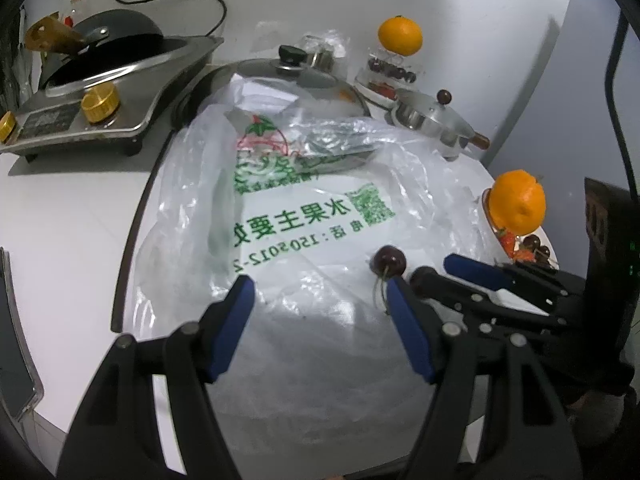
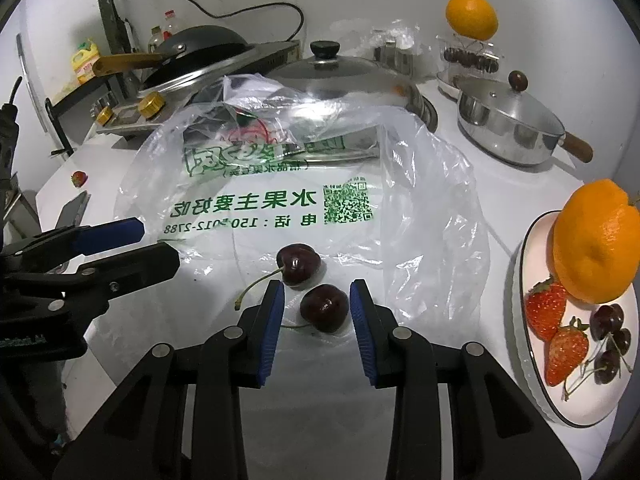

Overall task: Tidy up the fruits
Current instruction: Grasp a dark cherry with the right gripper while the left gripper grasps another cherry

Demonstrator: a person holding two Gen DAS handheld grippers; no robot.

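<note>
Two loose cherries (image 2: 298, 265) (image 2: 324, 307) lie on one plastic bag (image 2: 420, 208). One plate (image 2: 520, 320) holds one orange (image 2: 596, 240), two strawberries (image 2: 545, 307) (image 2: 566, 356), and about four cherries (image 2: 608, 316). A second orange (image 2: 472, 16) sits farther back, and one stray strawberry (image 2: 79, 178) lies apart.

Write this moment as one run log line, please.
right gripper: jaws open around near cherry | left gripper: open, empty | plate: beside

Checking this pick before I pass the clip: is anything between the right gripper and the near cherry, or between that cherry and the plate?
Nothing visible. The near cherry sits between the right gripper's open fingers, untouched. Only bare plastic bag and counter lie toward the plate.
</note>
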